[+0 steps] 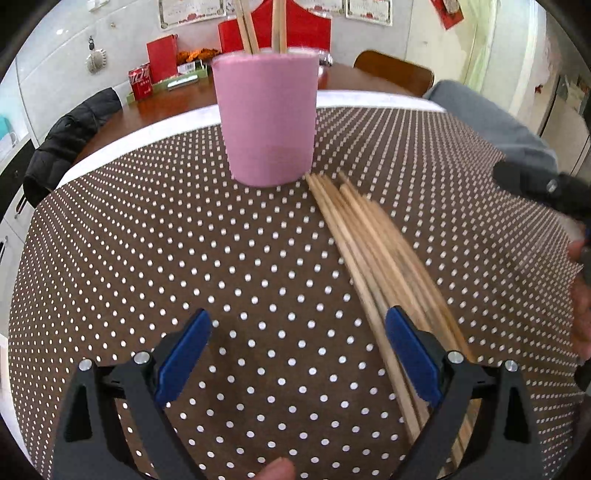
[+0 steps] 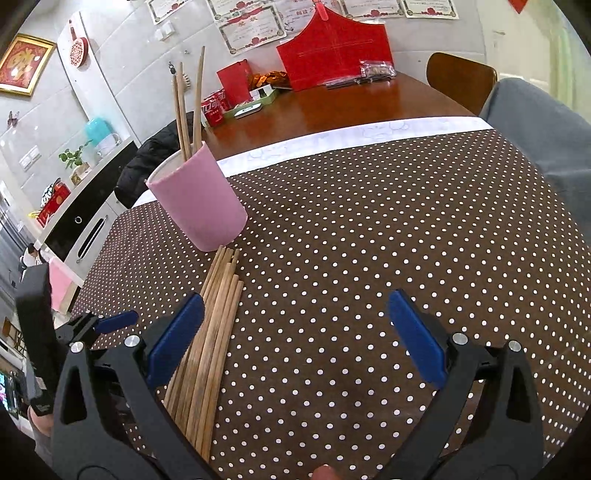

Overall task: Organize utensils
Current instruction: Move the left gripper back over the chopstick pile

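Observation:
A pink cup (image 1: 267, 118) stands upright on the brown dotted tablecloth (image 1: 184, 240) with a few wooden chopsticks (image 1: 258, 26) upright in it. It also shows in the right wrist view (image 2: 199, 203), with its chopsticks (image 2: 184, 107). A bundle of several loose chopsticks (image 1: 373, 254) lies on the cloth from the cup's base toward me, also seen in the right wrist view (image 2: 210, 332). My left gripper (image 1: 297, 347) is open and empty, its right finger over the bundle. My right gripper (image 2: 295, 332) is open and empty, its left finger over the bundle.
Beyond the cloth is a wooden table (image 2: 351, 99) with a red box (image 2: 332, 59), a cola can (image 1: 140, 79) and packets. A wooden chair (image 2: 461, 81) and a black jacket (image 1: 66, 136) are at the far side. A grey sleeve (image 2: 546, 136) is on the right.

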